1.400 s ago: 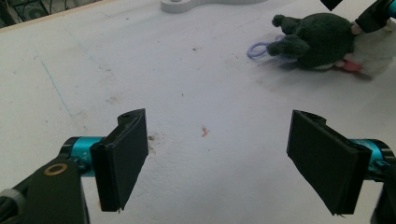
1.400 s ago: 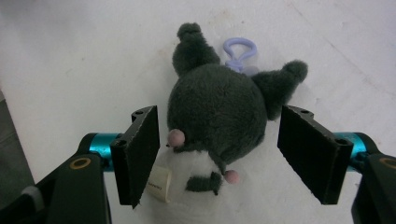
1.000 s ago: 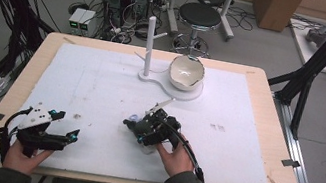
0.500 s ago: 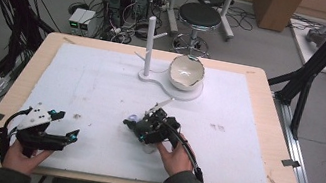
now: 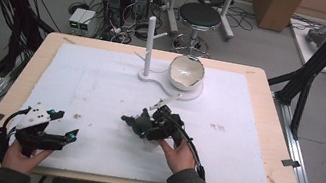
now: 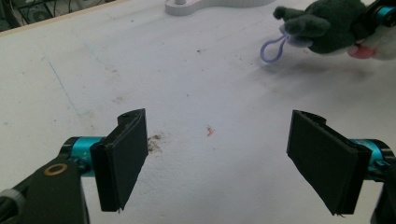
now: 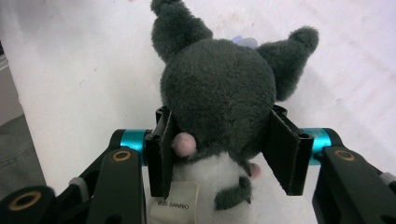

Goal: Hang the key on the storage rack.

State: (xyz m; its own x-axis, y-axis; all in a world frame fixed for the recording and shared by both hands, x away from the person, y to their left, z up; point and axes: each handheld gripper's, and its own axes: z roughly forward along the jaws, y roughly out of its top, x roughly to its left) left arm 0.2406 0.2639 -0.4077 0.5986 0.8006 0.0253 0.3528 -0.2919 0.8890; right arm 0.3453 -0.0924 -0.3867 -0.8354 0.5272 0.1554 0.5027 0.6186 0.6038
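While the right gripper point(image 7: 219, 154) squeezed the soft toy point(image 7: 219, 88) low in the middle of its own view, its two black jaws had just been closing, and they pressed on both sides of the toy's round grey head. In the high view the toy point(image 5: 137, 122) lay on the white mat point(image 5: 101, 85), a little below the middle of the frame. The grip looked risky. Soft fur can squash and slide, so the toy might slip out when lifted. A purple loop point(image 6: 272, 48) hung from it at the upper right of the left gripper view, and it could snag. The left gripper point(image 6: 224, 161) sat at the lower left of the high view with jaws wide open and nothing between them.
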